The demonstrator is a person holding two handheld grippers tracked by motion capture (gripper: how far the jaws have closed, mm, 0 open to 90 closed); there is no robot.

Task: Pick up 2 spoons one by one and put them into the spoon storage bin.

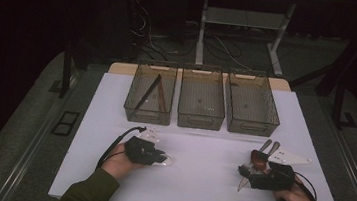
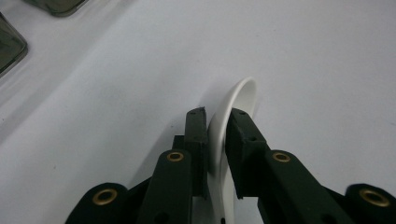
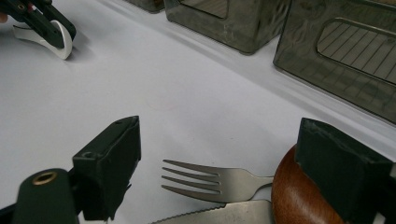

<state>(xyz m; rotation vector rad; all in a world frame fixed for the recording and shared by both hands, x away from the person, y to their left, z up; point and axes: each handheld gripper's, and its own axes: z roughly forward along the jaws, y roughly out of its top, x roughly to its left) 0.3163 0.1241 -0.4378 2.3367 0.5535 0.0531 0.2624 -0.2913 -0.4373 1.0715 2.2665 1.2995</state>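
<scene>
Evidently the white spoon (image 2: 236,100) is being grasped: it lies on the desk (image 1: 208,179) at near left, and the left claw (image 2: 215,116) has its jaws clamped on the spoon's handle. Next, by my reading, comes a lift and a carry to one of the three smoky bins (image 1: 202,99) at the far edge (which one I cannot tell). The right claw (image 3: 224,154) stands apart over a fork (image 3: 205,183), a knife (image 3: 224,215) and a wooden spoon (image 3: 294,196) at near right. Beyond the white desk, the room is dark, with cables on the floor.
</scene>
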